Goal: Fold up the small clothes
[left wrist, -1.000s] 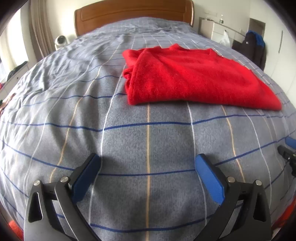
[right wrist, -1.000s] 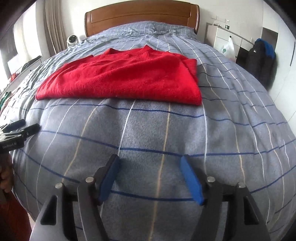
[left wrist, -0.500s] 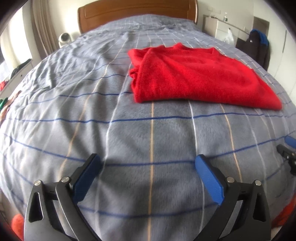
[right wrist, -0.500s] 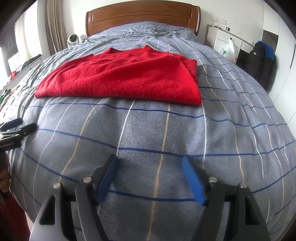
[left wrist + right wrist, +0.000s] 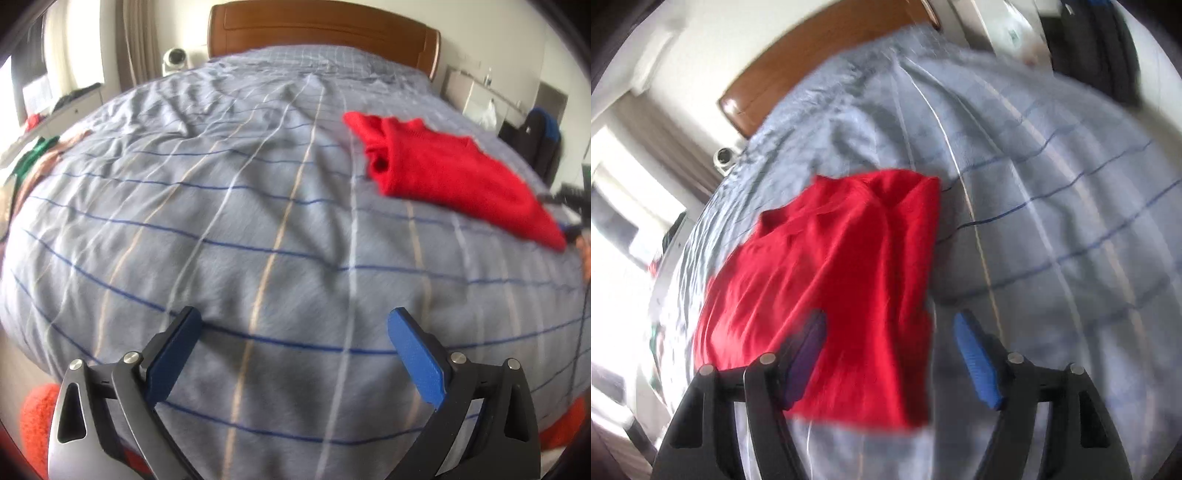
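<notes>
I read no brand, label or writing anywhere; the right wrist view is heavily blurred.

The bed (image 5: 258, 229) fills both views, under a soft grey cover with a grid of blue, white and tan lines, creased toward the curved wooden headboard (image 5: 321, 29). A second ago both cameras faced the headboard squarely; now the left view has slid sideways, so the red sweater (image 5: 443, 173) sits far to the right of the bed's middle instead of straight ahead, and the right view has rolled so the headboard (image 5: 820, 59) runs diagonally across the top.

The red sweater is a fuzzy knit, folded to a rough rectangle, lying flat on the cover toward the bed's foot, well away from the headboard. In the right view it (image 5: 842, 280) now reaches down between the fingers, where before bare cover lay there.

My left claw (image 5: 294, 352) is released, blue pads wide apart over bare cover, short of the sweater. My right claw (image 5: 889, 356) is closing slightly, yet its pads stand apart: the sweater's edge lies between them, not pinched.

Beside the headboard stands a small round white device (image 5: 175, 59).
</notes>
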The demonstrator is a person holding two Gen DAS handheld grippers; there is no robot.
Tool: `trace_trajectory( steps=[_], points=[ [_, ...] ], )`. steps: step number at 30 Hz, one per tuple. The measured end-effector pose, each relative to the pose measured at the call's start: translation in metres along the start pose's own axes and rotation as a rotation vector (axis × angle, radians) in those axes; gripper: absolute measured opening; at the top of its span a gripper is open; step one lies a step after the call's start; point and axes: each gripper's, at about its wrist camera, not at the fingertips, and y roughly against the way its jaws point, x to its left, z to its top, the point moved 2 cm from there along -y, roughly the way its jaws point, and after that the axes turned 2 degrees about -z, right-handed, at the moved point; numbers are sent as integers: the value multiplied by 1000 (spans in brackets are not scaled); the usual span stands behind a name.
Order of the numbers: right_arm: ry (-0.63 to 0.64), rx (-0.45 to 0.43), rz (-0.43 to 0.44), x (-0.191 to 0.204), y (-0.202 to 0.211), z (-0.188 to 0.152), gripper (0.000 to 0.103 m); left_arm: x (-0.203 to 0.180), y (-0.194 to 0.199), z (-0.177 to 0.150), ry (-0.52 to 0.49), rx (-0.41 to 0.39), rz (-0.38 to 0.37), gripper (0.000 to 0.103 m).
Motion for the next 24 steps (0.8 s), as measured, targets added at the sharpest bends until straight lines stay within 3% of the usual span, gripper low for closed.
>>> trace_trajectory(
  steps=[2, 3, 4, 6, 11, 14, 17, 20, 21, 24],
  points=[
    [-14, 38, 34, 5, -20, 0, 47, 7, 2, 3, 11, -11, 11, 101],
    [15, 44, -22, 11, -25, -1, 17, 11, 3, 4, 31, -21, 7, 101],
    [55, 39, -90, 21, -24, -2, 14, 16, 2, 5, 52, -26, 0, 101],
    [113, 18, -109, 48, -12, -1, 12, 24, -3, 7, 89, -22, -12, 101],
    [221, -32, 113, 165, 20, 9, 12, 28, -10, 9, 114, -26, -1, 101],
    [325, -6, 171, 241, 7, -3, 12, 28, -8, 7, 107, -31, 3, 101],
    [407, 38, 176, 295, -29, -26, 12, 31, -8, 5, 116, -30, 0, 101],
    [415, 179, 211, 320, -81, -53, 24, 31, -8, 3, 107, -29, 2, 101],
    [399, 230, 226, 321, -92, -63, 37, 31, -8, 3, 104, -29, 2, 101],
    [348, 243, 315, 316, -89, -78, 39, 32, -8, 3, 112, -28, -5, 101]
  ],
)
